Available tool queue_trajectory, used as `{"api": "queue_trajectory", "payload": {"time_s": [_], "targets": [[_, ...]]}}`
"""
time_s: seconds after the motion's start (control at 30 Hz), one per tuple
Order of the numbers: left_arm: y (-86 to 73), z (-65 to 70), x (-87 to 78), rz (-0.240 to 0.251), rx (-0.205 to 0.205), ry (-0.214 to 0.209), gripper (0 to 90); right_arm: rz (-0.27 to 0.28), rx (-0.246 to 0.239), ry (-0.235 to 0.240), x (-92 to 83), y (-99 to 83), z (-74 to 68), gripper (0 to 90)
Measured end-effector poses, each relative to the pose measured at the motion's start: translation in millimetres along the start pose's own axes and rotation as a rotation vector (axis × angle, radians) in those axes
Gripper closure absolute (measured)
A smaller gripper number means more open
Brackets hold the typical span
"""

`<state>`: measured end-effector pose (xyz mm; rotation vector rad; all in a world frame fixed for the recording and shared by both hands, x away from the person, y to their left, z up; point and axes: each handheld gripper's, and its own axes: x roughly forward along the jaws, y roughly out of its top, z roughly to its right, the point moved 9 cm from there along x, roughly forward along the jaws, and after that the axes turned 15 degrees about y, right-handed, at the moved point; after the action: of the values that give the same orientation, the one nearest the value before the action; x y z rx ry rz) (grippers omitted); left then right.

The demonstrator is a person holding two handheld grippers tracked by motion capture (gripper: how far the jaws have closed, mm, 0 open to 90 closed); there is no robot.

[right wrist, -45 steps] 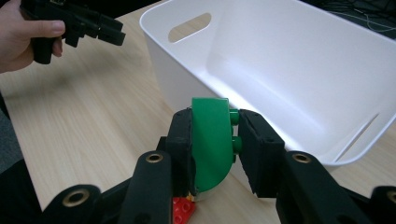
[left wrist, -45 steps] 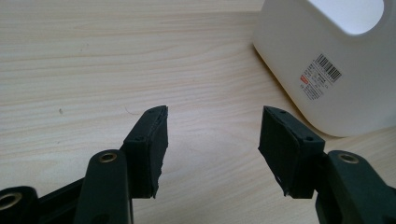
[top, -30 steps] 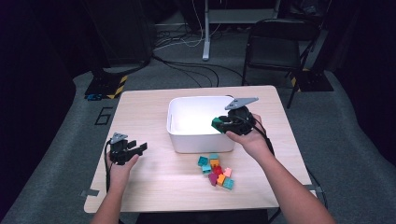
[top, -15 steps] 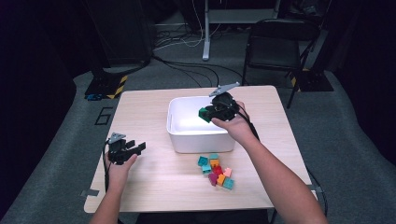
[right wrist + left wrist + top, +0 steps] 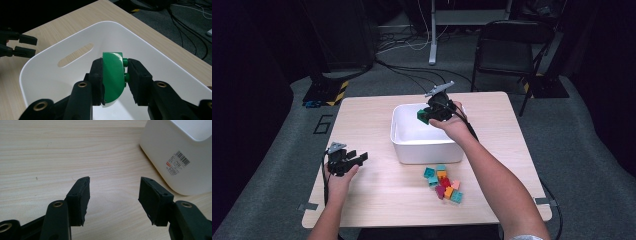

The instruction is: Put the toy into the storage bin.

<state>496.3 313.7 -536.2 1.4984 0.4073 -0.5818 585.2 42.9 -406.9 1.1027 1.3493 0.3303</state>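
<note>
Since the earlier frame, the right gripper (image 5: 428,114) has moved further over the white bin (image 5: 404,135), carrying the green brick (image 5: 113,76). Its fingers (image 5: 97,82) pinch this brick from both sides, and the bin's open inside lies below them. Left gripper (image 5: 113,195) rests low over the worktop (image 5: 50,157), fingers spread with nothing between, the bin just beside them.

Left gripper (image 5: 113,195): black jaws, flat pads, brass-ringed screw holes behind them. Right gripper (image 5: 113,75): same build; grey three-cornered plate on top, black cable trailing behind.
</note>
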Motion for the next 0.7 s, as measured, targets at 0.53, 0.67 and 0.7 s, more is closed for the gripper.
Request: {"api": "queue_trajectory", "payload": {"time_s": [0.53, 0.67, 0.7], "targets": [[0.5, 0.8, -0.4, 0.004, -0.001, -0.008, 41.9, -0.069, 0.006, -0.025, 19.8, -2.1, 2.3, 59.5], [0.6, 0.4, -0.4, 0.006, -0.002, -0.007, 41.9, -0.050, 0.009, -0.012, 14.1, 1.0, -9.4, 56.7], [0.5, 0.0, -0.4, 0.005, 0.000, -0.005, 41.9, -0.046, -0.009, -0.010, 11.6, 1.7, -12.0, 56.1]]}}
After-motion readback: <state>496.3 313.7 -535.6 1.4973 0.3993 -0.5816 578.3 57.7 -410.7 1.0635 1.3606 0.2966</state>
